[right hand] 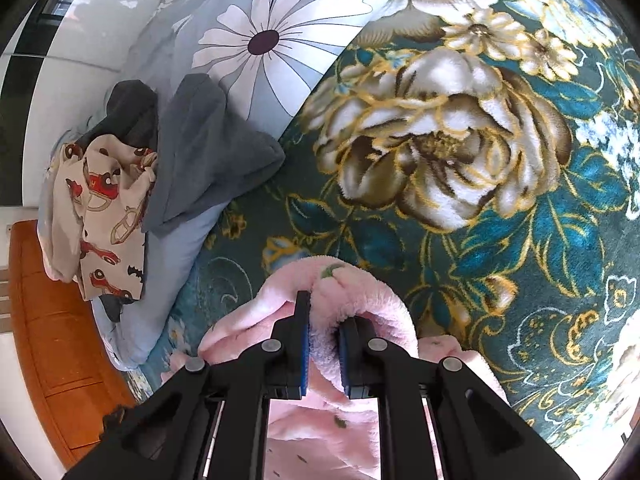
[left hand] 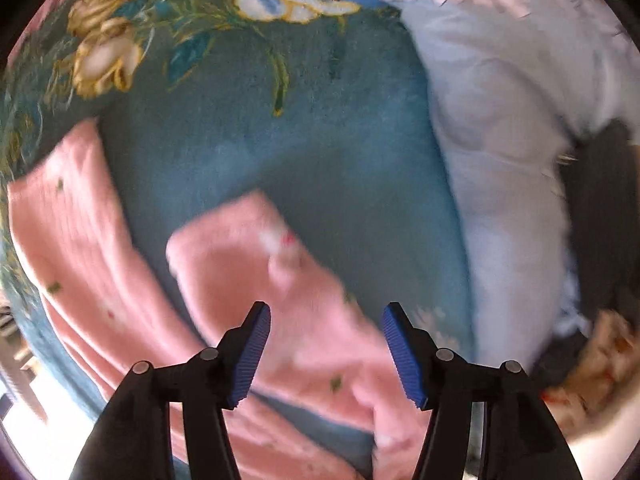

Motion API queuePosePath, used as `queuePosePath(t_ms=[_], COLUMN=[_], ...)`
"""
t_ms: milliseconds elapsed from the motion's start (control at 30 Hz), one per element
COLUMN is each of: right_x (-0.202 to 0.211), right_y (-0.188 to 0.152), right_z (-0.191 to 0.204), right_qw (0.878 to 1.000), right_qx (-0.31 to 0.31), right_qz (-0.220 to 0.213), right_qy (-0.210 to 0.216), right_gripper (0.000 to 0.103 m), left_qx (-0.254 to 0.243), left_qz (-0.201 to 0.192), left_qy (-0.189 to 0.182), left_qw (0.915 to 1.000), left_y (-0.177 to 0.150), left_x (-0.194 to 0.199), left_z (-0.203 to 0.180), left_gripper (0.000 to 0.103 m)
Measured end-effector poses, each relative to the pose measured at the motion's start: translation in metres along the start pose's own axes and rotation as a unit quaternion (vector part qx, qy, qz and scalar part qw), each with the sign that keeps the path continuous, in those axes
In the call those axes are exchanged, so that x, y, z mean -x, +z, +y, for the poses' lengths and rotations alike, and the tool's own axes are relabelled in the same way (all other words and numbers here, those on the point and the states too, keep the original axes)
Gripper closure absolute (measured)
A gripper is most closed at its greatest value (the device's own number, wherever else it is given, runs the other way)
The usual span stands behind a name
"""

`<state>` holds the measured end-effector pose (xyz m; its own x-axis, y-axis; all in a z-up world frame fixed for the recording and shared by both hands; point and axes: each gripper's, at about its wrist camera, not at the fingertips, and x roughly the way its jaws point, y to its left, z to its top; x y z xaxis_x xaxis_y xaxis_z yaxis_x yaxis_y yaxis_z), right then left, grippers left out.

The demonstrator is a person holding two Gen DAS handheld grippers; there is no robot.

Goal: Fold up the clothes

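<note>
Left gripper [left hand: 326, 344]: jaws wide apart, nothing between them, hanging over the pink fleece garment [left hand: 256, 280]. Left view is motion-blurred. The garment lies crumpled on the teal floral blanket [left hand: 280, 152], one long strip running along the left side and another fold under the open jaws, with teal showing between the two. Small dark specks are printed on the fleece. To the right of it sits a pale blue daisy-print duvet [left hand: 500, 140], bunched along the blanket's edge.

Right gripper [right hand: 323, 344]: jaws drawn nearly together, clamped on a thick roll of the same pink garment [right hand: 352, 296], fleece bulging up and over between the blue pads [right hand: 305, 356]. The rest of the fabric trails down under the gripper.

Left part of the right view: orange wooden bed frame [right hand: 52, 320], then a cream car-print cloth [right hand: 108, 216] heaped against a grey garment [right hand: 204, 152], both on the duvet [right hand: 272, 32]. Right of that, blanket [right hand: 500, 160] with large cream-and-gold flowers.
</note>
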<state>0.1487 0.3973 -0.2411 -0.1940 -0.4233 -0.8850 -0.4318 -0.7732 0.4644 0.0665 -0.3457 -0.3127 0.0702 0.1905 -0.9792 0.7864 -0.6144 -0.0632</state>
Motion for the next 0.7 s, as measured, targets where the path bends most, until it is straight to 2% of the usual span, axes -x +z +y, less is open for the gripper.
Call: queuePosePath(t_ms=[100,167,233,267,333,433,467,533,600,667,700], right_x=[0.003,0.006,0.008,0.008,0.009,0.010,0.012,0.015,0.020,0.027,0.031], right_y=[-0.002,-0.002,-0.002,-0.002,-0.002,0.000,0.000,0.002,0.004,0.004,0.004], right_z=[0.001,0.001,0.000,-0.001,-0.001,0.001,0.003,0.006,0.010,0.013,0.014], right_qw=[1.000,1.000,1.000,1.000,1.000,1.000,1.000,1.000,1.000,0.999,0.999], right_qx=[0.003,0.007,0.009,0.010,0.010,0.011,0.013,0.018,0.023,0.028,0.031], right_qz=[0.002,0.003,0.006,0.007,0.009,0.008,0.007,0.004,-0.004,-0.016,-0.022], right_qy=[-0.001,-0.003,-0.005,-0.007,-0.009,-0.009,-0.008,-0.008,-0.007,-0.004,-0.004], right_gripper=[0.090,0.090,0.090,0.090,0.090,0.090,0.090,0.090,0.089,0.089,0.089], left_qx=[0.001,-0.002,-0.013,-0.018,-0.025,-0.045,-0.066,-0.105,-0.143,-0.169,-0.171], left_qz=[0.008,0.023,0.028,0.027,0.019,0.011,-0.002,-0.039,-0.091,-0.131,-0.141], left_qy=[0.045,0.063,0.079,0.086,0.091,0.023,-0.027,-0.106,-0.173,-0.197,-0.192], left_qw=[0.9989,0.9978,0.9964,0.9958,0.9953,0.9987,0.9974,0.9881,0.9703,0.9568,0.9562], left_y=[0.007,0.008,0.005,0.004,0.001,-0.001,-0.002,-0.006,-0.011,-0.005,0.002], left_x=[-0.013,-0.023,-0.029,-0.029,-0.027,-0.005,0.014,0.052,0.091,0.108,0.103], left_z=[-0.008,-0.013,-0.017,-0.018,-0.020,-0.027,-0.031,-0.033,-0.021,0.000,0.012], left_gripper=[0.042,0.054,0.082,0.089,0.095,0.095,0.095,0.095,0.095,0.095,0.095])
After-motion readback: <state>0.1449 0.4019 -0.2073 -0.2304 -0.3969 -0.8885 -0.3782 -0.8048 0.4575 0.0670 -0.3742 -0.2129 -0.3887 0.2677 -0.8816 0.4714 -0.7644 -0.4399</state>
